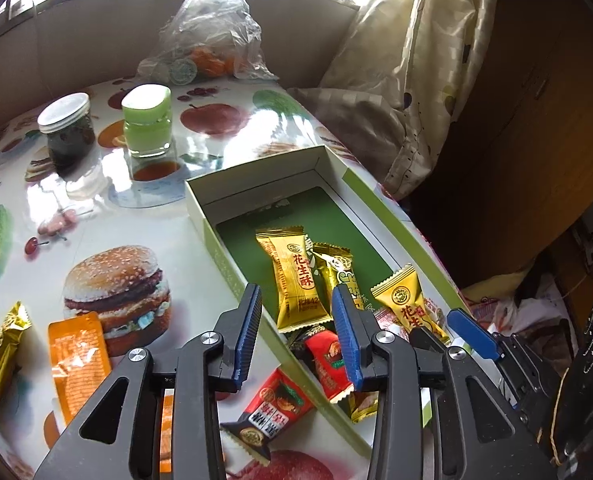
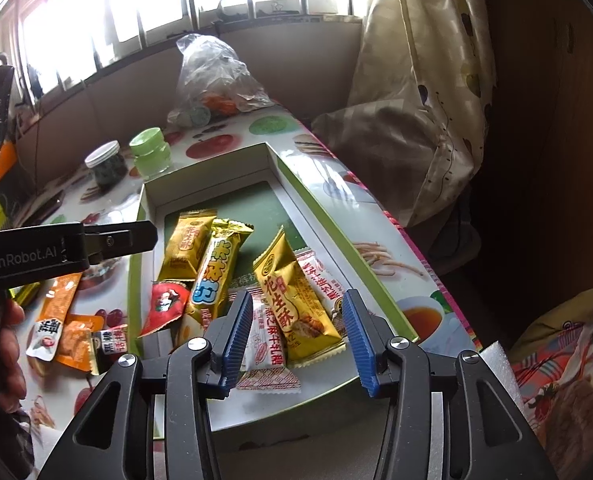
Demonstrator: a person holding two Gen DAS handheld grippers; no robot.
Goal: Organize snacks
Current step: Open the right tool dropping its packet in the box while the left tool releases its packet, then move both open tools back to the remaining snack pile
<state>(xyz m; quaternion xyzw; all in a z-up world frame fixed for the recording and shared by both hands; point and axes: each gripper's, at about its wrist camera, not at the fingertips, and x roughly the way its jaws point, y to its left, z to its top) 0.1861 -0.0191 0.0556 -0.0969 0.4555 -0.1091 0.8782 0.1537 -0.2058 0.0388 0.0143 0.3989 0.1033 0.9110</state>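
Lying loose at lower left of the table (image 1: 144, 224), beside the box (image 1: 232, 264), the orange packet (image 1: 81, 354) looks light, thin and slippery, best pinched across its flat middle; both grippers' jaws stand apart, empty.

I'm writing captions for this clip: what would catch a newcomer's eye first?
The shallow green box at the table's right edge, with shiny gold snack packets piled at its near end. Next, the loud fruit-and-burger tablecloth, where an orange packet and a red packet lie outside the box. Both hand-held grippers, left and right, hover open over the box's near end.
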